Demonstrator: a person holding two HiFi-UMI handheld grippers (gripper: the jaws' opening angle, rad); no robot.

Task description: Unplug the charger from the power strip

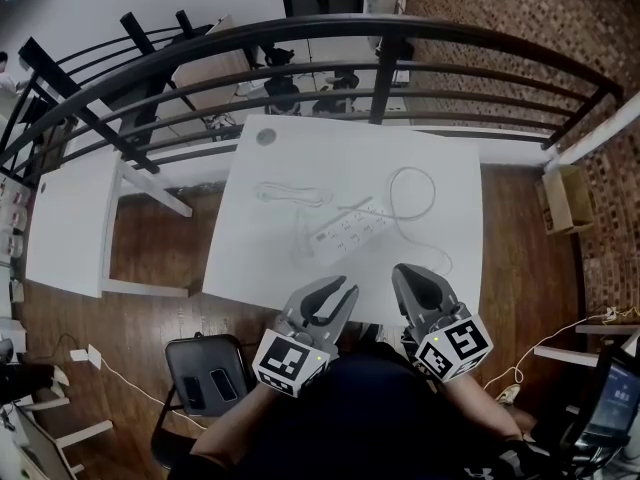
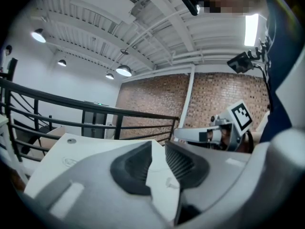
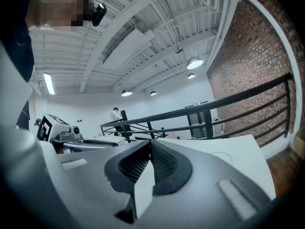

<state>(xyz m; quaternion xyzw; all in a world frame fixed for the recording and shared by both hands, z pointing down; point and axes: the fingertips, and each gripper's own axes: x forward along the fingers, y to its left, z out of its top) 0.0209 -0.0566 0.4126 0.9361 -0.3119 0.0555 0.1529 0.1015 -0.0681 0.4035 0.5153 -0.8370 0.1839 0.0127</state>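
A white power strip (image 1: 350, 233) lies slantwise in the middle of the white table (image 1: 440, 163). Its cord (image 1: 412, 193) loops off to the right. A thin white charger cable (image 1: 290, 194) lies to its left; the charger body is too small to make out. Both grippers hover at the table's near edge, short of the strip. My left gripper (image 1: 348, 286) (image 2: 158, 143) shows a narrow gap between its tips, with nothing in it. My right gripper (image 1: 400, 270) (image 3: 149, 141) is shut and empty, its tips meeting. Each gripper view shows the other gripper beside it.
A black railing (image 1: 380, 63) curves behind the table. A second white table (image 1: 65, 218) stands to the left. A dark stool (image 1: 200, 376) with two phones is at the lower left, and a cardboard box (image 1: 565, 198) is at the right. A grey disc (image 1: 265, 136) marks the table's far left corner.
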